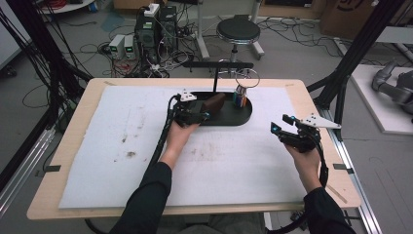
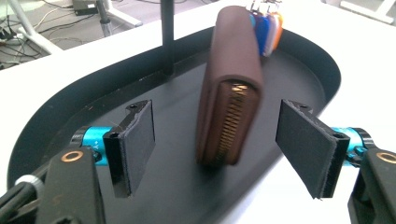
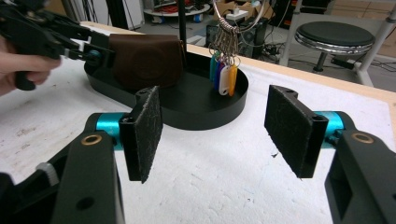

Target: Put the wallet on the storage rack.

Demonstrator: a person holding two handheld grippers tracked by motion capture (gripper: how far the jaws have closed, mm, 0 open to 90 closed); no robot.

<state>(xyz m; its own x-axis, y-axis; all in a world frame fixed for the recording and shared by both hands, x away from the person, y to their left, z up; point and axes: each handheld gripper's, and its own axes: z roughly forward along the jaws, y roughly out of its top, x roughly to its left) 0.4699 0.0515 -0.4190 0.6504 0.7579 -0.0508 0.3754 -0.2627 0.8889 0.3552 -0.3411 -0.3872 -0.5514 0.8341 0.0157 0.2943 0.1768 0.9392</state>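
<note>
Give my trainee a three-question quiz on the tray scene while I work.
1. True or false: the left tool is clamped on the brown wallet.
2. What hangs beside the wallet over the black tray? A) scissors B) bunch of coloured key tags C) cup
3. Over what surface is the right tool held?

Key:
1. False: its pads stand clear of the wallet, which stands on edge in the tray.
2. B
3. The white mat, outside the tray.
</note>
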